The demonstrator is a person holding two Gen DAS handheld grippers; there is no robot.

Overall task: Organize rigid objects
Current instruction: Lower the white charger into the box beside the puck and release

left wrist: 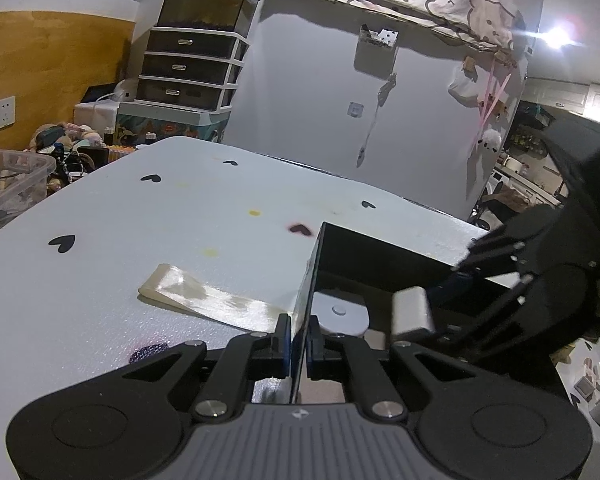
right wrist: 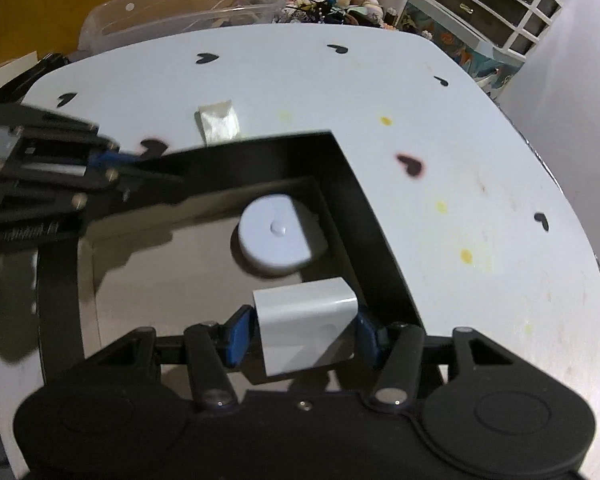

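An open black box [right wrist: 364,208] stands on the white table [right wrist: 460,120]. My left gripper [left wrist: 299,344] is shut on the box's thin left wall [left wrist: 314,272]; the right wrist view shows it [right wrist: 128,160] at the box's far-left rim. A round white puck with a flat side [right wrist: 274,236] lies on the box floor and also shows from the left [left wrist: 342,312]. My right gripper [right wrist: 303,332] is shut on a white rectangular block [right wrist: 304,312] and holds it inside the box opening, just in front of the puck. That block [left wrist: 412,310] is also in the left wrist view.
A cream ribbon piece [left wrist: 204,296] lies on the table left of the box. The table cover carries black hearts and yellow stains. Off the far edge stand a clear plastic bin [right wrist: 180,12], a pile of small toys [right wrist: 332,0] and a drawer unit [left wrist: 188,68].
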